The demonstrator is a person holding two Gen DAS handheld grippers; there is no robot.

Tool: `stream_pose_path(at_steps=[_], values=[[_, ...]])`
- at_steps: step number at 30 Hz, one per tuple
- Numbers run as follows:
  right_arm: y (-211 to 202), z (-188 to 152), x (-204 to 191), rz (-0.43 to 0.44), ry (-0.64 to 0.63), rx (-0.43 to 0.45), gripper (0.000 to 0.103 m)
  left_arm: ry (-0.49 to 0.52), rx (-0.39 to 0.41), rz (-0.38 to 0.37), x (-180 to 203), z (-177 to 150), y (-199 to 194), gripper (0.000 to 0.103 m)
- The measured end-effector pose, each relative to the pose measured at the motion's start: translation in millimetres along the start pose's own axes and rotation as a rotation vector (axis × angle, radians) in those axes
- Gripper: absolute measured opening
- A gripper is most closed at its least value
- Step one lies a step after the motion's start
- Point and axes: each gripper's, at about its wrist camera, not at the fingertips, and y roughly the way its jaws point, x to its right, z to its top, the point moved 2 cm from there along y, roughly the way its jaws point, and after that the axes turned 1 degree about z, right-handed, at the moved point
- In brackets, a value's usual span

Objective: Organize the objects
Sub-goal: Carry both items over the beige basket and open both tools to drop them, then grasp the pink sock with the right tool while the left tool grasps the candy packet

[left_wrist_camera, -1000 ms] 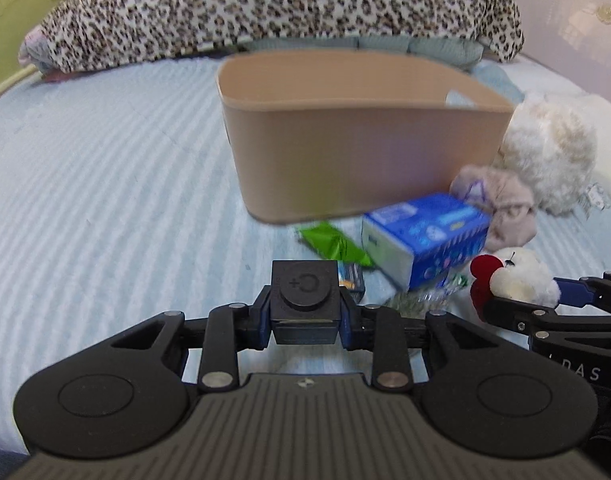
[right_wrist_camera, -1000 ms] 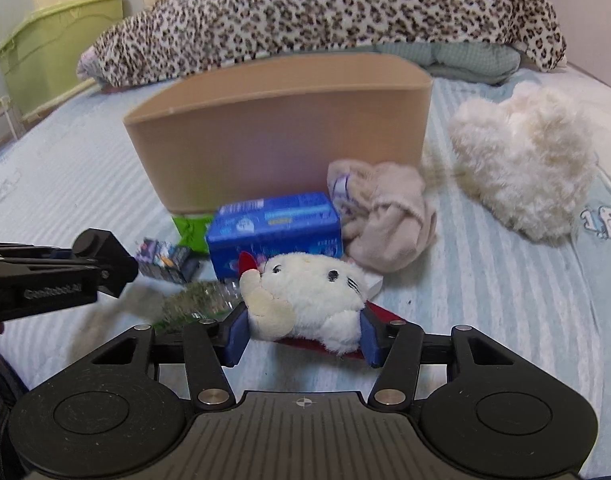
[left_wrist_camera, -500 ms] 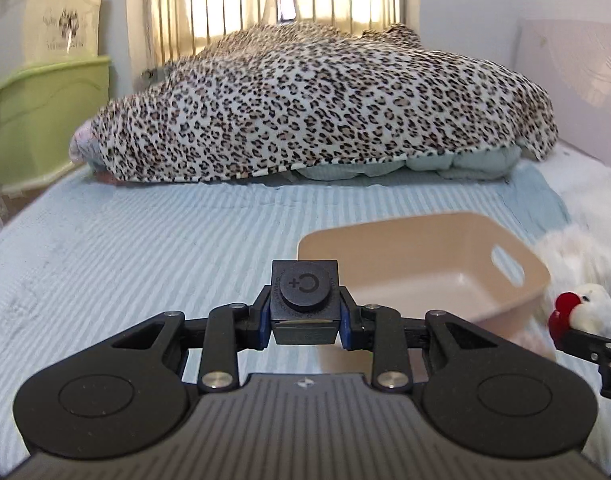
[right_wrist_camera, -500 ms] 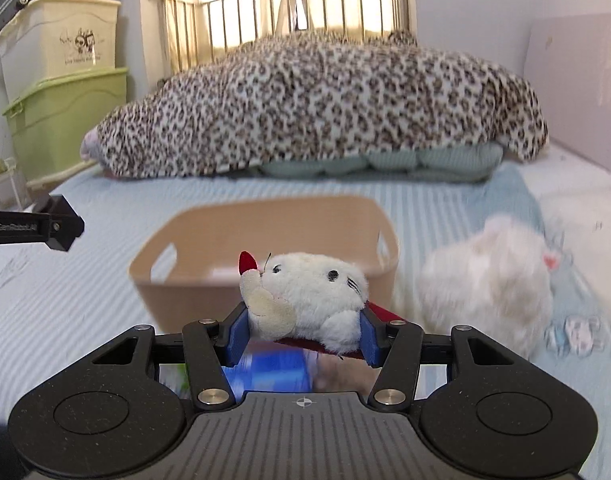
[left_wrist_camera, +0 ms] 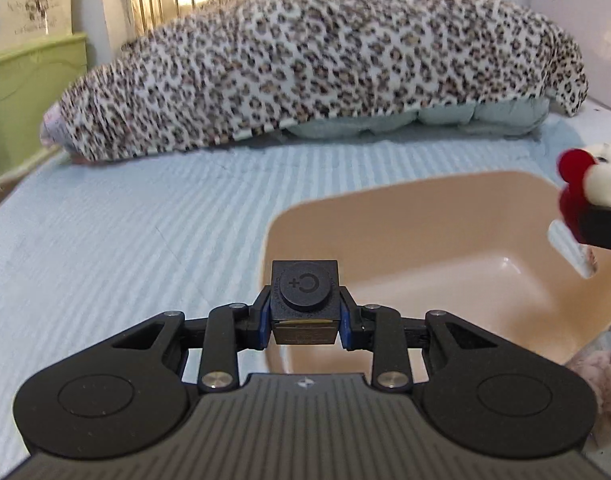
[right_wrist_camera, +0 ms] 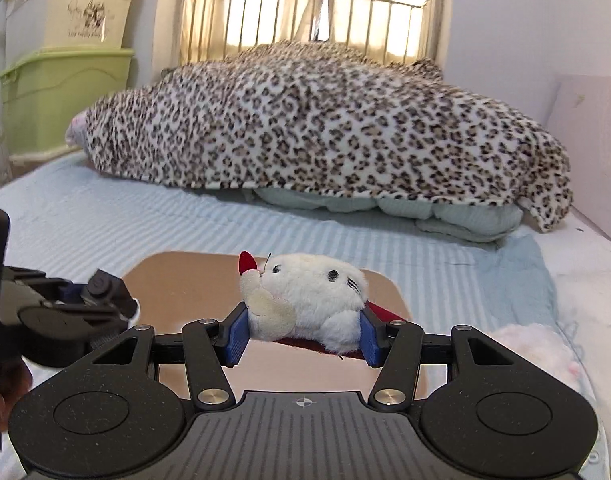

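Left gripper [left_wrist_camera: 305, 322], blue pads closed tight on a small black cube [left_wrist_camera: 305, 300]; the cube's round face carries a raised "+" and a "C"-like ring mark, with fine lettering around the rim too small to read. The cube is held above the near left corner of the beige plastic basket [left_wrist_camera: 445, 256], which sits on the pale blue striped bedsheet [left_wrist_camera: 125, 232]; the basket interior visible from this view shows only bare bottom and a handle slot in the right wall. Right gripper [right_wrist_camera: 303, 338], jaws partly closed and clamped on the flanks of a white plush toy [right_wrist_camera: 309, 296] with red ear and red underside; the toy hangs over the basket opening, seen from the left wrist view at the right edge, above the basket's right rim. A fluffy white plush [right_wrist_camera: 533, 352] lies on the sheet just right of the basket. Toward the head of the bed, a leopard-print blanket [right_wrist_camera: 325, 128] drapes over pale green pillows [right_wrist_camera: 445, 212], metal bed rail [right_wrist_camera: 305, 20] behind. Off the bed's far left corner, a cream storage bin [right_wrist_camera: 65, 8] with a dark printed figure and illegible script is stacked on a green bin [right_wrist_camera: 61, 96].
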Motion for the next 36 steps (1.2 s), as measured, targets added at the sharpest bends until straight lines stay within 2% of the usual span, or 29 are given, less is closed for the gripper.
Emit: stream_pose_path(at_steps=[2, 7, 10, 11, 13, 14, 15, 17, 21, 24, 29, 36], values=[[16, -1, -4, 0.004, -0.028, -0.024, 0.052, -0.005, -0.021, -0.004, 1, -3, 9, 0.033], [51, -13, -8, 0.024, -0.042, -0.103, 0.052, 0.048, -0.012, 0.026, 8, -6, 10, 0.034], [55, -24, -11, 0.017, -0.065, -0.122, 0.058, 0.027, -0.029, 0.008, 6, -5, 5, 0.038], [55, -24, -9, 0.024, -0.059, -0.129, 0.062, 0.030, -0.026, 0.013, 7, -4, 1, 0.050], [46, -26, -3, 0.032, -0.032, -0.129, 0.067, 0.027, -0.002, -0.005, 7, -1, -12, 0.066], [40, -25, 0, 0.033, -0.022, -0.119, 0.070, 0.022, -0.001, 0.008, 7, 0, -19, 0.083], [34, -24, 3, 0.025, -0.019, -0.109, 0.073, 0.018, 0.004, 0.037, 8, 1, -26, 0.095], [20, -23, 7, 0.006, -0.029, -0.095, 0.082, 0.016, 0.025, 0.064, 9, 1, -41, 0.096], [-10, -24, 15, -0.015, -0.043, -0.091, 0.091, -0.010, 0.000, 0.021, 5, -2, -66, 0.096], [-34, -32, 22, -0.019, -0.021, -0.089, 0.098, -0.020, -0.028, 0.020, 2, -13, -80, 0.097], [-57, -53, 28, -0.026, -0.005, -0.123, 0.100, -0.023, -0.100, 0.002, 1, -39, -84, 0.097], [-49, -87, 41, -0.019, 0.053, -0.202, 0.101, 0.014, -0.178, -0.050, 10, -74, -69, 0.097]])
